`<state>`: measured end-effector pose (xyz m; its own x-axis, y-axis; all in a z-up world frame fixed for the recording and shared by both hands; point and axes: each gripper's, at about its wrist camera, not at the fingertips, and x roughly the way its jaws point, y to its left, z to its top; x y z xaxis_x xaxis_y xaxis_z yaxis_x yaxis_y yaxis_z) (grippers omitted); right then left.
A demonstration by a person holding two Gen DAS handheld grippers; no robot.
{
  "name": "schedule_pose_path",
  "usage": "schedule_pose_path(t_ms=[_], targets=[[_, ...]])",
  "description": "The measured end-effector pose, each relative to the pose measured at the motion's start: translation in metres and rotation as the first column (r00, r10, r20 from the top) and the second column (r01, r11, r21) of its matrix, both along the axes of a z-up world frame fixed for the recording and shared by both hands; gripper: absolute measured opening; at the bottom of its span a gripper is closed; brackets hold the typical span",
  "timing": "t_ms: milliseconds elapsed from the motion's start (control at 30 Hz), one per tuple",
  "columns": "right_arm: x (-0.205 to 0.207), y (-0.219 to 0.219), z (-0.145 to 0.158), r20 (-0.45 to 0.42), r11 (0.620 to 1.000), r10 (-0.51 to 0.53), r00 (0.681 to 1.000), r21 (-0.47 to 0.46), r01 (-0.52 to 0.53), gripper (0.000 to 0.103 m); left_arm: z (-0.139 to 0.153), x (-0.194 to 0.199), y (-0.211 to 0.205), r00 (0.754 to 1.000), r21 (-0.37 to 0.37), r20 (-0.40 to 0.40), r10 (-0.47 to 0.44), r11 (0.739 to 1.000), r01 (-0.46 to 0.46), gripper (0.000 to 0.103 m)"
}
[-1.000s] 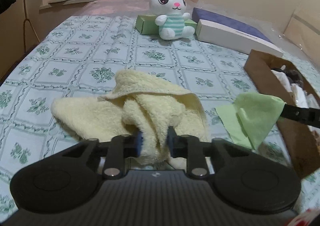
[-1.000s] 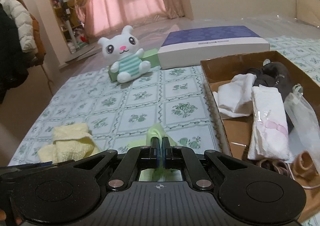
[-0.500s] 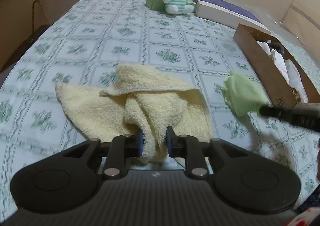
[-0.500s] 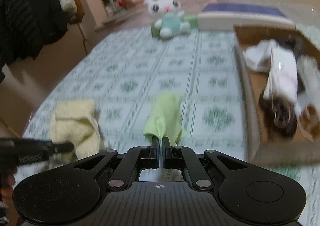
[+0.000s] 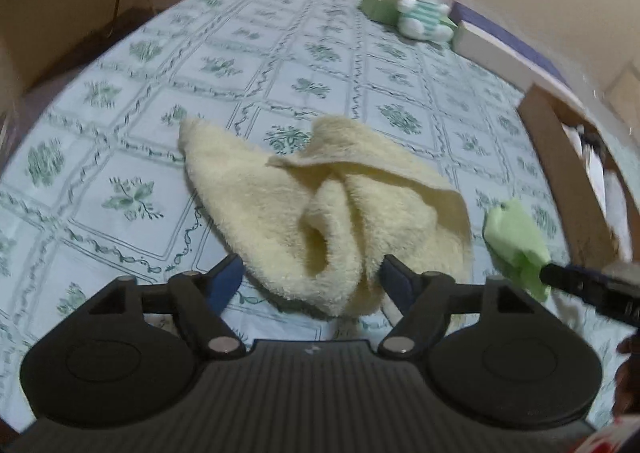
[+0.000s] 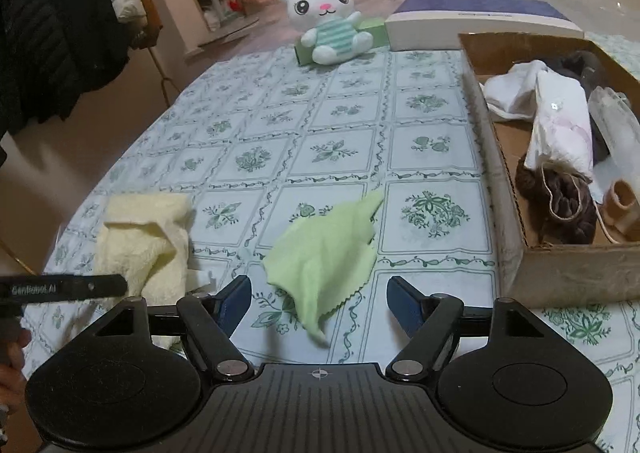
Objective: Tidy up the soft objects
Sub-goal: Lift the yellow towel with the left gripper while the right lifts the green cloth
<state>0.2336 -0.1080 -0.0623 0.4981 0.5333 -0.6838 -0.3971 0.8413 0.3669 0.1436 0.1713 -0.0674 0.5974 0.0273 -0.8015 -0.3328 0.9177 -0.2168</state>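
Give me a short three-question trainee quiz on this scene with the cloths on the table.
1. True or false: the right claw grips the green cloth.
2. Which cloth lies nearer the box: A) yellow towel B) green cloth?
3. Fill in: the bunny wears a ____ striped top.

Key: 1 false, its jaws have just been opening and stand apart, the cloth loose between them; 2 B; 3 green.

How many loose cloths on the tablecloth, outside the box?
2. The yellow towel lies crumpled at the near left in the right wrist view; the green cloth lies near centre, left of the cardboard box. More fabric inside the box, partly hidden.
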Motion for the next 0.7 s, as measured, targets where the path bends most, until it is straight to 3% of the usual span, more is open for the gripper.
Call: schedule_pose_path(t_ms=[133, 267, 300, 333, 400, 433, 567, 700], targets=[[0.004, 0.000, -0.002, -0.016, 1.000, -0.009, 1.000, 0.013, 0.009, 0.075, -0.011, 0.009, 0.007, 1.000, -0.050, 0.020, 0.017, 0.999, -0.016, 0.081], [0.011, 0.001, -0.004, -0.020, 1.000, -0.018, 1.000, 0.023, 0.019, 0.076, -0.014, 0.017, 0.003, 0.998, -0.034, 0.060, -0.001, 0.999, 0.003, 0.080], [0.012, 0.002, -0.005, -0.020, 0.999, -0.020, 1.000, 0.025, 0.020, 0.076, -0.013, 0.019, 0.001, 0.998, -0.026, 0.067, -0.011, 1.000, 0.012, 0.071], [0.014, 0.003, -0.006, -0.022, 0.999, -0.020, 1.000, 0.025, 0.020, 0.076, -0.013, 0.022, -0.001, 0.997, -0.022, 0.074, -0.027, 0.999, 0.029, 0.054], [0.017, 0.006, -0.009, -0.024, 1.000, -0.016, 1.000, 0.024, 0.017, 0.076, -0.011, 0.028, -0.005, 0.995, -0.039, 0.085, -0.062, 0.997, 0.065, 0.034], [0.019, 0.008, -0.009, -0.021, 1.000, -0.016, 1.000, 0.023, 0.016, 0.076, -0.010, 0.030, -0.007, 0.993, -0.039, 0.090, -0.072, 0.996, 0.076, 0.029], [0.026, 0.014, -0.012, -0.015, 1.000, -0.007, 1.000, 0.021, 0.008, 0.076, -0.004, 0.039, -0.026, 0.989, 0.091, 0.075, -0.125, 0.989, 0.118, 0.024], [0.032, 0.019, -0.016, -0.004, 1.000, -0.008, 1.000, 0.012, 0.008, 0.076, -0.002, 0.044, -0.037, 0.988, 0.153, 0.047, -0.150, 0.978, 0.141, 0.023]])
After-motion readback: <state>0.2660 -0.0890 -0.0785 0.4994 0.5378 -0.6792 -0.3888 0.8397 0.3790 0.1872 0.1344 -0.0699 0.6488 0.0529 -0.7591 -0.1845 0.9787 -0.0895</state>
